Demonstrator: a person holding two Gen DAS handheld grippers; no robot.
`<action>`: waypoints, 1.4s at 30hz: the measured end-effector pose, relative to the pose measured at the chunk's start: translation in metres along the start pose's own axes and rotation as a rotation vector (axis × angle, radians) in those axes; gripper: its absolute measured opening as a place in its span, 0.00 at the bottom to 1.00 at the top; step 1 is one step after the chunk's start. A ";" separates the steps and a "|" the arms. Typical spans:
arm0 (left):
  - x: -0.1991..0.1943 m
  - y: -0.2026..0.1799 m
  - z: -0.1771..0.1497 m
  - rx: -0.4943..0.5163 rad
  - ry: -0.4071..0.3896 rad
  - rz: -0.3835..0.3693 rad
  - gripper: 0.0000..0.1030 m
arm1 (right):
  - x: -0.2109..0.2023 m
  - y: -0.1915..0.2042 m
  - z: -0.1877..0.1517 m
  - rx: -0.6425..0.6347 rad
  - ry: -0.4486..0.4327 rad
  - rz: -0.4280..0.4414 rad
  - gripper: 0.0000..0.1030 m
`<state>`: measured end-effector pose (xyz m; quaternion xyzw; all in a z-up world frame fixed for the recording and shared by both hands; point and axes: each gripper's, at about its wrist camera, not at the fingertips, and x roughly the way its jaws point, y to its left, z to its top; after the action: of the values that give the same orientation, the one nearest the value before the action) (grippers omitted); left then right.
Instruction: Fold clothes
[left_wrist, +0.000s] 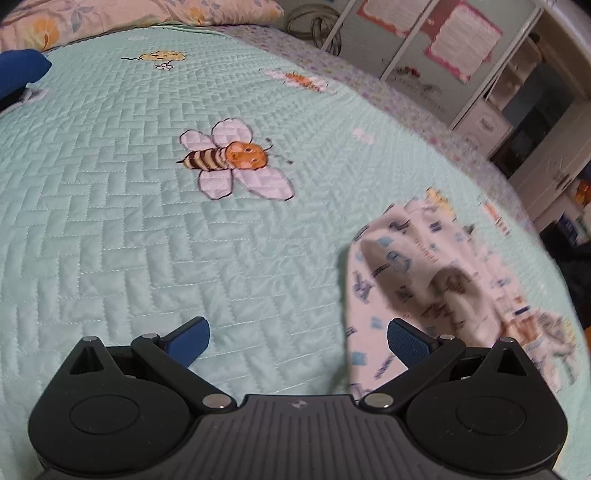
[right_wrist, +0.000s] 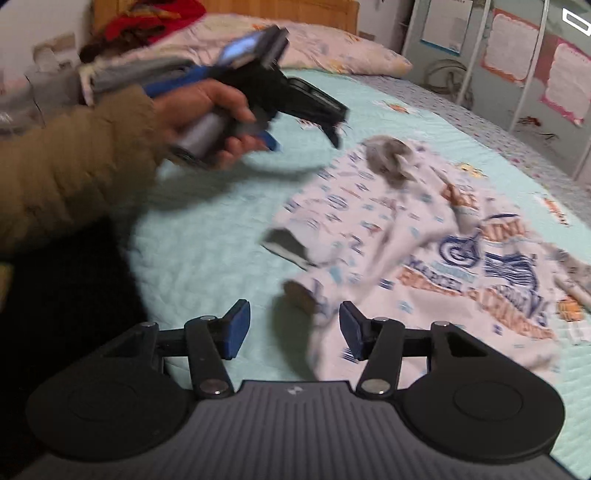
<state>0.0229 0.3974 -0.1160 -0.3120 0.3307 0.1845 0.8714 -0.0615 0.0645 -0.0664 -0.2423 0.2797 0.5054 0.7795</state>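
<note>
two grippers over a bed with a mint quilted bedspread (left_wrist: 110, 240). one garment on it: a white printed shirt (right_wrist: 424, 236), lying crumpled and partly spread toward the right side of the bedspread, blue and orange lettering on its front, small blue marks all over the fabric.

right gripper (right_wrist: 293, 328): jaws apart, nothing pinched between the blue pads. a fold of the shirt's near edge lies just ahead of the gap and beside the right-hand pad; contact cannot be judged through the blur. released.

left gripper (left_wrist: 298, 341): jaws spread wide, pads clear of cloth, only bedspread between them. the shirt's edge sits behind the right-hand pad in the left wrist view. also released. in the right wrist view this tool is held up above the bedspread by a hand (right_wrist: 207, 122) in a tan padded sleeve (right_wrist: 70, 166), to the left of the shirt and apart from it.

bee motif (left_wrist: 229, 160) stitched on the bedspread, well clear of the shirt. floral pillow (right_wrist: 332, 48) at the head of the bed.
</note>
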 end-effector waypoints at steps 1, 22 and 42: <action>-0.002 -0.002 0.000 -0.003 -0.013 -0.014 0.99 | 0.000 -0.001 0.002 0.014 -0.023 0.005 0.55; 0.026 -0.042 -0.021 0.201 -0.022 0.110 0.99 | 0.037 -0.073 -0.044 0.700 -0.162 0.082 0.71; 0.034 -0.027 -0.016 0.096 0.026 -0.163 0.37 | 0.033 -0.082 -0.046 0.704 -0.180 0.048 0.73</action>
<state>0.0539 0.3704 -0.1376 -0.2984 0.3239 0.0928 0.8930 0.0160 0.0251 -0.1144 0.0931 0.3725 0.4154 0.8247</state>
